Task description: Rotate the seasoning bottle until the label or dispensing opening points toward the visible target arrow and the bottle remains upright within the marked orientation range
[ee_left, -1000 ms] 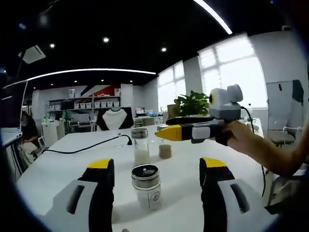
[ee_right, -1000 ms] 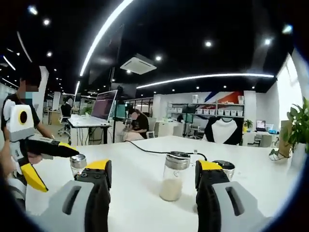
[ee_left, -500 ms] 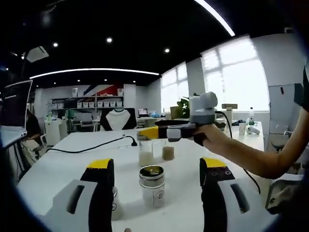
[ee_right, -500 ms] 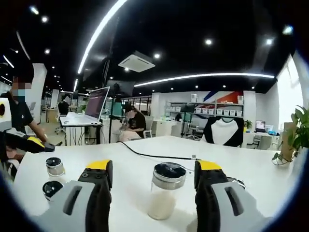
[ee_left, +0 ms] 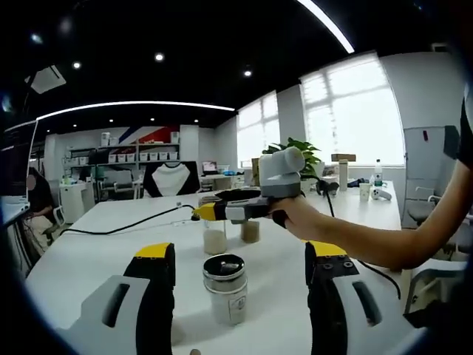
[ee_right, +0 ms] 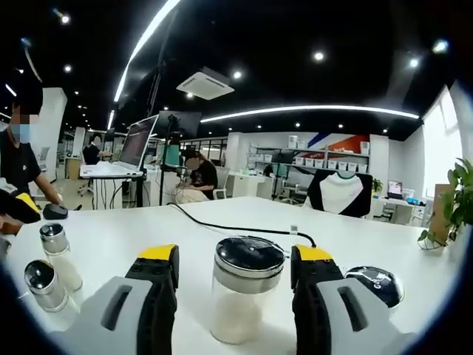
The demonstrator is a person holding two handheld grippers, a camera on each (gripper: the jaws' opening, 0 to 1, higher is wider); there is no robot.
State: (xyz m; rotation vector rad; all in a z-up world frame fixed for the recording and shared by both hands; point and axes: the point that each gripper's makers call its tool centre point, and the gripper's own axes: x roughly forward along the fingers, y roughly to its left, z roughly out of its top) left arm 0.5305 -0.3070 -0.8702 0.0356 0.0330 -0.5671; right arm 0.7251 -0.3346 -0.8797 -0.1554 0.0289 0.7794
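Right gripper view: seasoning bottle (ee_right: 246, 296) upright between parted jaws.

Left tongs (ee_left: 240, 270) gape wide and level, while a bare hand (ee_left: 295, 216) reaches the right tongs (ee_right: 233, 270), likewise parted, leftward.

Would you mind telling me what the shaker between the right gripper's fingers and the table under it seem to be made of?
Seasoning shaker: body looks like clear glass or plastic, since the white grains show through; the lid seems shiny metal with a dark top, catching ceiling lights. Table: smooth matte white surface, probably laminate, though that is uncertain.
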